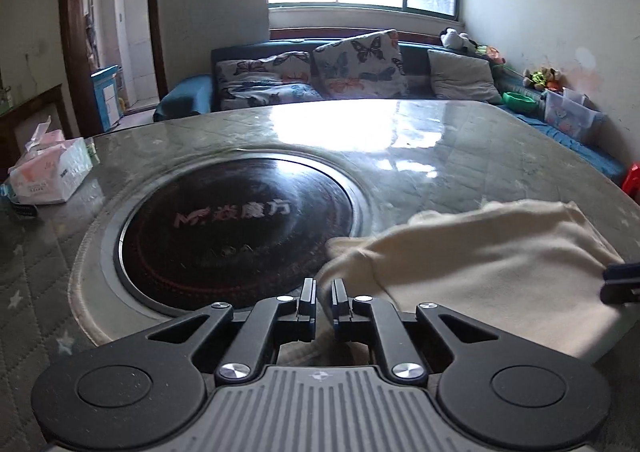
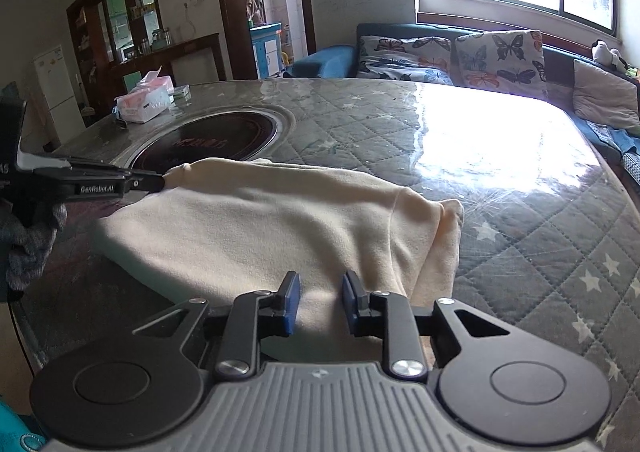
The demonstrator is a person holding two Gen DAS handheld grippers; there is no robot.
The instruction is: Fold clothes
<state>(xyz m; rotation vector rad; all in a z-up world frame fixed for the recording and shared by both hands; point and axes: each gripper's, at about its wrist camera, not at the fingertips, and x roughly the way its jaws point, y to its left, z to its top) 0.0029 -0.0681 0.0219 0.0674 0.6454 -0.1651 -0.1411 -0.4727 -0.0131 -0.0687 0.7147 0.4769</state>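
A cream garment (image 2: 256, 228) lies on the quilted, plastic-covered surface (image 2: 500, 188), near its front edge and partly over the rim of the dark round cooktop (image 1: 236, 228) set into the middle. It is already doubled into a thick, roughly rectangular bundle, with a seam and a loose flap hanging at its right end. The left hand-held gripper (image 2: 158, 182) reaches in level from the left, fingers nearly together, its tip at the bundle's far left corner; in its own view a narrow gap shows between the fingers with the cloth just to the right of them, so I cannot tell whether it pinches fabric or merely touches it. The right hand-held gripper (image 2: 320, 304) hovers low over the near right part of the bundle, pointing forward, its blue-padded fingers parted with cloth showing between them (nothing is clamped there). My reading is that a fold is in hand, or a finished fold is being squared up; the scene fits either. If another fold is meant, it calls for a firm hold on both near corners and an even lift, so that the layers do not slide apart. A tissue box (image 1: 48, 172) stands well apart at the far left.
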